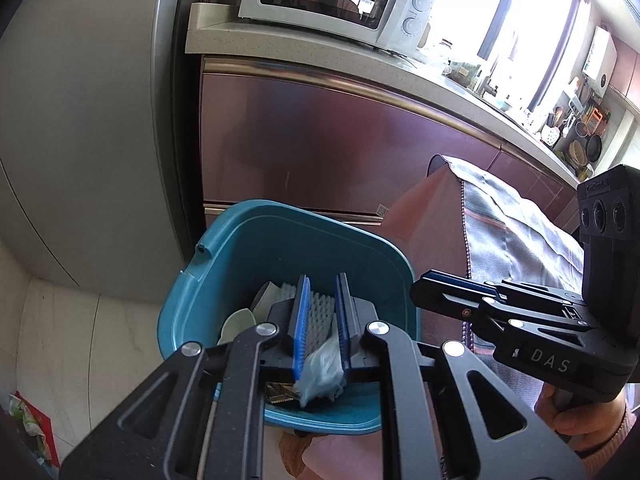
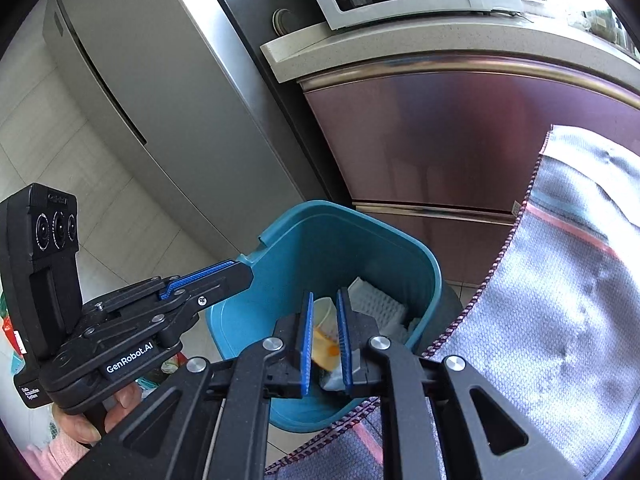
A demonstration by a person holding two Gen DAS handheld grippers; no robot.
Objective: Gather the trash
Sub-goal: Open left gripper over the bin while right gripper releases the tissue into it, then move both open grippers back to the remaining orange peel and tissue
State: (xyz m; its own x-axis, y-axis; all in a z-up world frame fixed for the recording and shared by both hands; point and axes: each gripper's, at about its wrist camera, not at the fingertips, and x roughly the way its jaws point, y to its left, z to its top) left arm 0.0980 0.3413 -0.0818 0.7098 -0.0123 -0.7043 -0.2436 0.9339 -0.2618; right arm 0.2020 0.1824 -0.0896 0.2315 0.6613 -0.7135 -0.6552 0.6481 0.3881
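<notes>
Left gripper (image 1: 322, 320) pinching a crumpled plastic bag (image 1: 322, 368), right gripper (image 2: 325, 332) clamping an orange-stained wrapper (image 2: 326, 350), both over the teal bin (image 2: 332, 240).

Home kitchen: microwave (image 1: 336, 0) on stone counter (image 1: 320, 60), steel fridge (image 2: 160, 92), pans & utensils (image 1: 580, 136) by window.

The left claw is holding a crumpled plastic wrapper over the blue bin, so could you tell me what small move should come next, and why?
Probably open the left claw and let the plastic wrapper drop. It is pinched between the blue pads directly above the open blue bin, where foam and other scraps already lie, so it should fall inside. The right claw, also over the bin with an orange-stained scrap, could follow.
</notes>
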